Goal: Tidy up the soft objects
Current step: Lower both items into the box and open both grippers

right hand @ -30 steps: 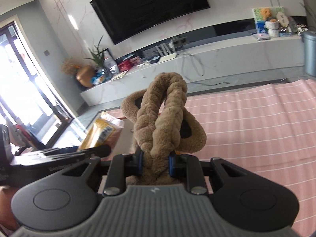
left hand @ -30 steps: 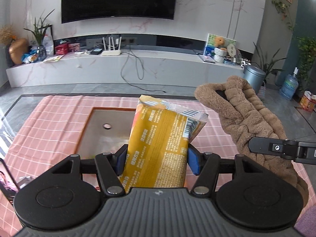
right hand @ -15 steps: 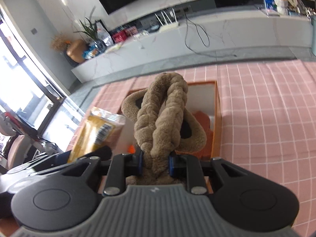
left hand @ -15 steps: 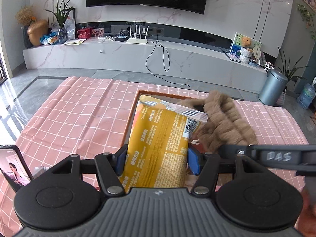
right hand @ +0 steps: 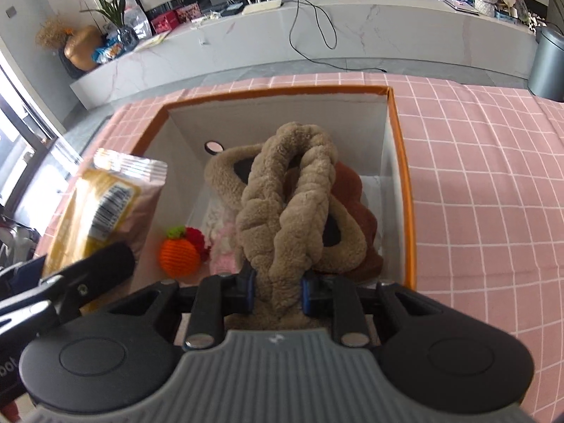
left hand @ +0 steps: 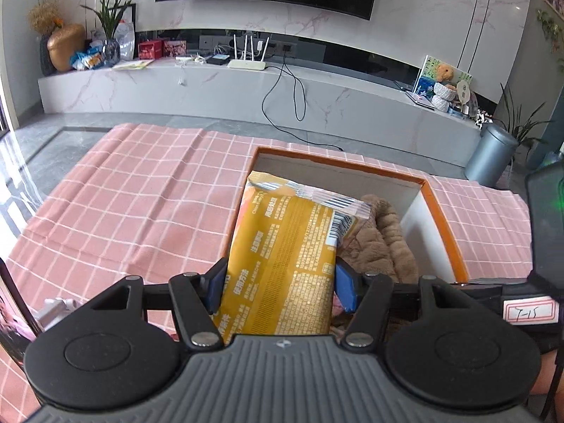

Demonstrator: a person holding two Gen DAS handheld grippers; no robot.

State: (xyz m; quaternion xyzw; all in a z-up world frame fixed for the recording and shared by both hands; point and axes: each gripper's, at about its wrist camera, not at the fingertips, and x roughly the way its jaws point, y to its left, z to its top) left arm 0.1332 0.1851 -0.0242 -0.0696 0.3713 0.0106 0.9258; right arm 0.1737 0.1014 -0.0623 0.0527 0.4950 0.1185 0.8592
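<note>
My left gripper is shut on a yellow snack packet, held upright over the left edge of an orange-rimmed white box. In the right wrist view the same packet shows at the box's left wall. My right gripper is shut on a tan fleece braided slipper, which hangs down inside the box. The slipper also shows behind the packet in the left wrist view. On the box floor lie an orange knitted fruit, a red knitted piece, something pink and a rust-brown plush.
The box sits on a pink checked cloth over the table. Beyond the table stand a marble TV bench and a grey bin. A phone edge shows at the far left.
Both grippers moved over the box and tilted downward. The slipper went from beside the box, in the air, down into it. The packet now sits over the box's left edge.
</note>
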